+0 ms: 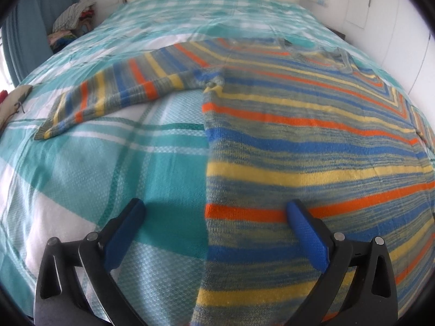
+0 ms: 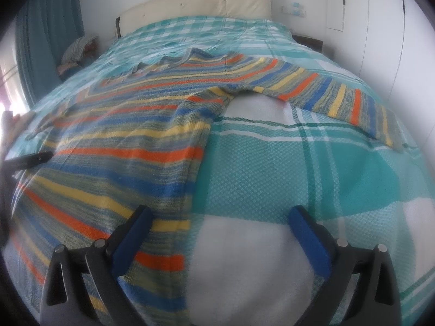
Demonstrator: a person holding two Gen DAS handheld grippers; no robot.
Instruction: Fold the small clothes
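Both claws, left claw (image 1: pixel 214 212) and right claw (image 2: pixel 218 217), gape wide and empty over the striped sweater (image 1: pixel 312 157) on the bed (image 1: pixel 95 168), collar at twelve o'clock.

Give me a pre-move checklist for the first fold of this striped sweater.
1. Striped sweater spread flat on the checked bedspread: ok.
2. Both sleeves extended outward: ok.
3. Left hand-held gripper open, straddling the sweater's side edge: ok.
4. Right hand-held gripper open, over the opposite edge: ok.
5. Nothing held in either one: ok.
6. Bottom hem lying straight: cannot tell, out of view.
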